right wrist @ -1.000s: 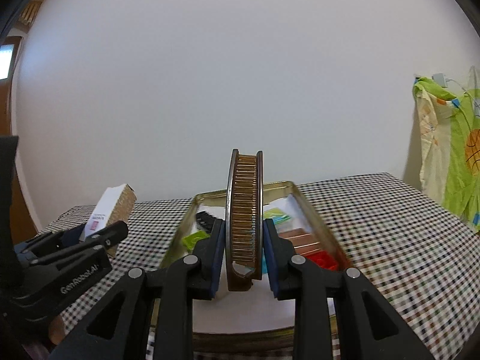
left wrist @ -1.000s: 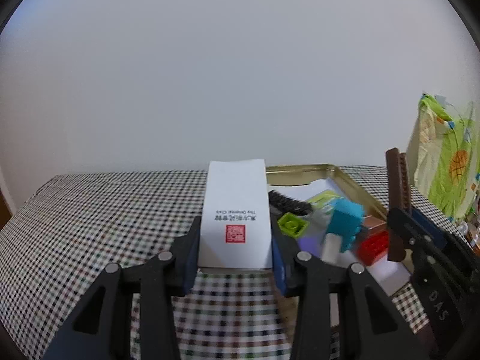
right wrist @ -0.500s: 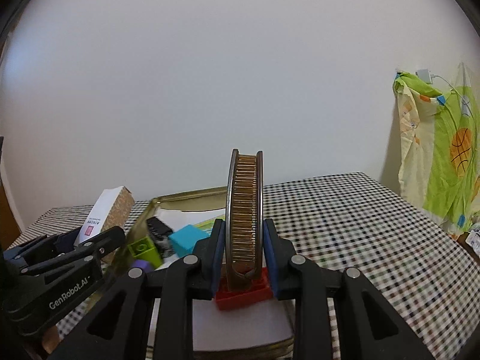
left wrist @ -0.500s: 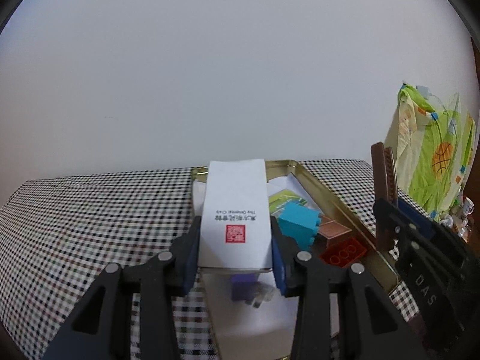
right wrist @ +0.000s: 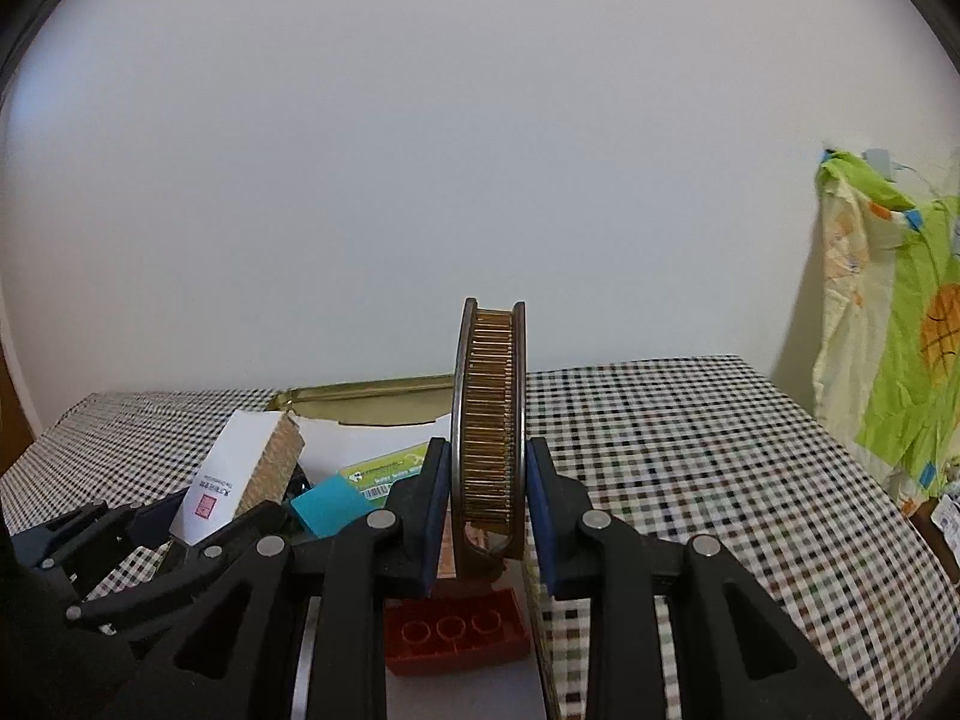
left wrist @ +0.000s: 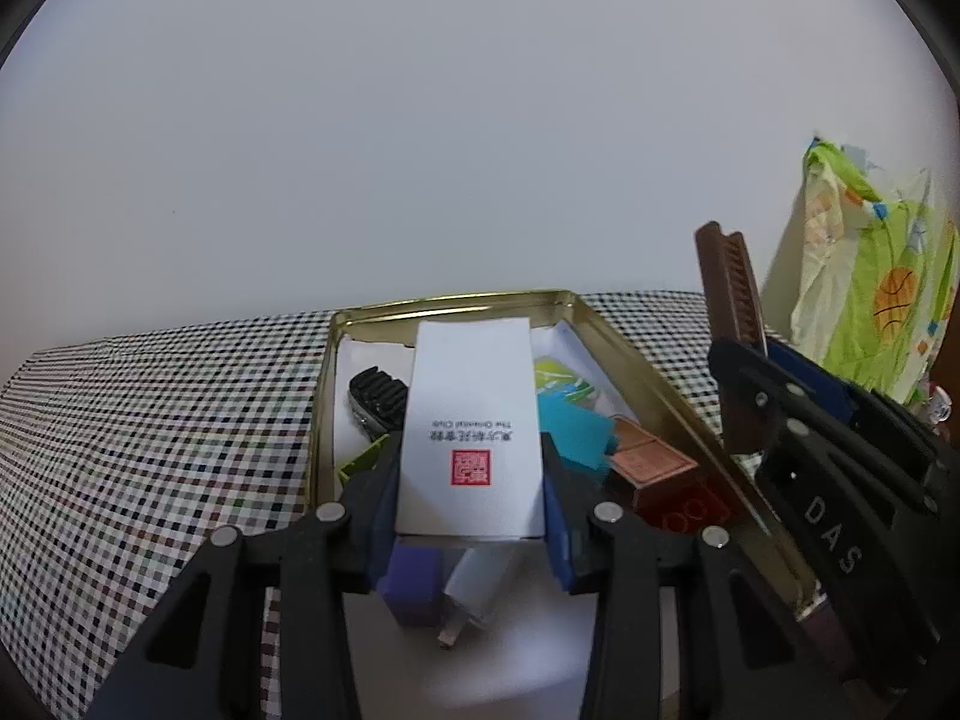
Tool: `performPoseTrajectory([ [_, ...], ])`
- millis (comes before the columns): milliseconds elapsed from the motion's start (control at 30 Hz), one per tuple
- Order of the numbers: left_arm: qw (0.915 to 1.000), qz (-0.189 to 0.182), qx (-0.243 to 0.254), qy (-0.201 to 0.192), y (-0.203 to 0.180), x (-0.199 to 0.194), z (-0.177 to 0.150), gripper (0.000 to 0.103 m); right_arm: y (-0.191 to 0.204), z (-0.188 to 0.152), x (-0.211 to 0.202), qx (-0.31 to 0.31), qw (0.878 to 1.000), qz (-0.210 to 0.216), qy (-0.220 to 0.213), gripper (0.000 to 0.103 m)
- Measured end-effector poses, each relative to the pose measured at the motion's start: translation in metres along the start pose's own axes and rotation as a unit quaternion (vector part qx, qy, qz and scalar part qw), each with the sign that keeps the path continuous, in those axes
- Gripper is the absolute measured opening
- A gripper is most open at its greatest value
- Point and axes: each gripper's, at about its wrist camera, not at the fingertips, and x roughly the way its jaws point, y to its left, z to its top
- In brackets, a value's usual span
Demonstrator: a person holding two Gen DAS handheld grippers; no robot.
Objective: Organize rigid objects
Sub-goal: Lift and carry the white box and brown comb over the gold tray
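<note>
Left gripper (left wrist: 471,498) fingers clamp a white red-stamped box (left wrist: 471,426); right gripper (right wrist: 487,498) fingers clamp a brown comb (right wrist: 489,420).

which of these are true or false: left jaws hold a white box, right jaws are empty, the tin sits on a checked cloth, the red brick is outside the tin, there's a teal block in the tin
1. The left gripper holds a white box. True.
2. The right gripper is empty. False: its jaws are shut on a brown comb held upright.
3. The gold tin sits on a checked tablecloth. True.
4. The red brick lies outside the tin. False: it lies inside, near the right wall, below the comb.
5. A teal block is in the tin. True.
</note>
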Motion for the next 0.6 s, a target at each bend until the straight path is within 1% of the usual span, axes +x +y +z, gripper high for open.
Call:
performPoseTrajectory([
  [100,0.9998,0.0,-0.005,0.017,-0.003,0.011,0.003,0.04,0.002,0.0,0.008,-0.001,1.0,0.015,0.019,0.028],
  [167,0.9998,0.004,-0.006,0.019,-0.003,0.013,0.004,0.039,0.003,-0.001,0.013,-0.004,0.999,0.018,0.032,0.028],
  [300,0.9992,-0.003,-0.014,0.036,-0.003,0.018,0.007,0.039,0.007,0.002,0.019,-0.016,0.999,0.023,0.039,0.028],
  [433,0.9987,-0.005,-0.016,0.048,-0.003,0.022,0.008,0.039,0.008,0.006,0.026,-0.016,0.998,0.03,0.052,0.028],
  [500,0.9985,0.004,-0.007,0.055,-0.003,0.022,0.008,0.039,0.009,0.007,0.03,-0.012,0.997,0.04,0.061,0.028],
  [600,0.9978,0.026,-0.002,0.061,0.004,0.022,0.008,0.039,0.016,0.009,0.032,-0.031,0.995,0.054,0.072,0.028],
])
